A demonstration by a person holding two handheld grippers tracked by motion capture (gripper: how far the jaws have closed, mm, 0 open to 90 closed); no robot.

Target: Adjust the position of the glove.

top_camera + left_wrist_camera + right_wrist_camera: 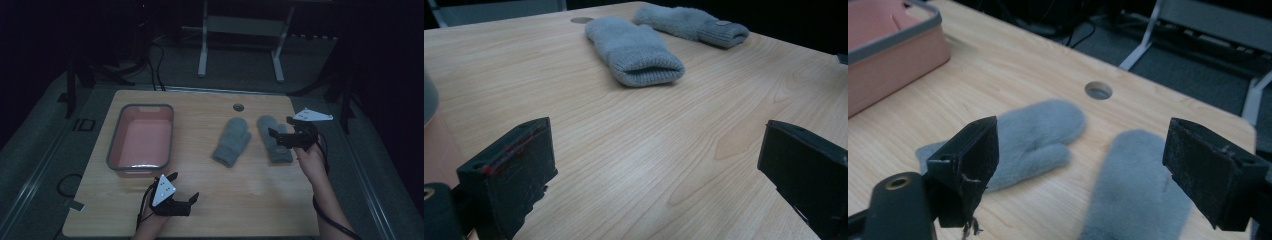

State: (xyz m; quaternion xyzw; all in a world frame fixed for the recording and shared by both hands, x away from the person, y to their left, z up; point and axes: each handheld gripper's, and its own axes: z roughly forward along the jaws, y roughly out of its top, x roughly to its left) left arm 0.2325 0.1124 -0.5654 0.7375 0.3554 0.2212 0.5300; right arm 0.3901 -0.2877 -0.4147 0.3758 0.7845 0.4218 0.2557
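- The pink plastic tub with a grey rim (141, 137) sits on the left of the pale wooden surface (250, 195).
- The left claw (184, 187) hovers in front of it, jaws spread, empty.
- Two grey woollen mittens lie side by side: the left mitten (232, 141), then the right mitten (274, 137).
- The right claw (281, 128) hangs above the right mitten, jaws wide apart, holding nothing.

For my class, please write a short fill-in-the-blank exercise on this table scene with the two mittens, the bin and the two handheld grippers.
1. The two mittens, left mitten and right mitten, are coloured ____.
2. The pink bin holds ____ mittens.
3. The right gripper hovers over the ____ mitten, jaws open.
4. The left gripper, near the table's front edge, has its jaws ____.

Missing words: grey; no; right; open
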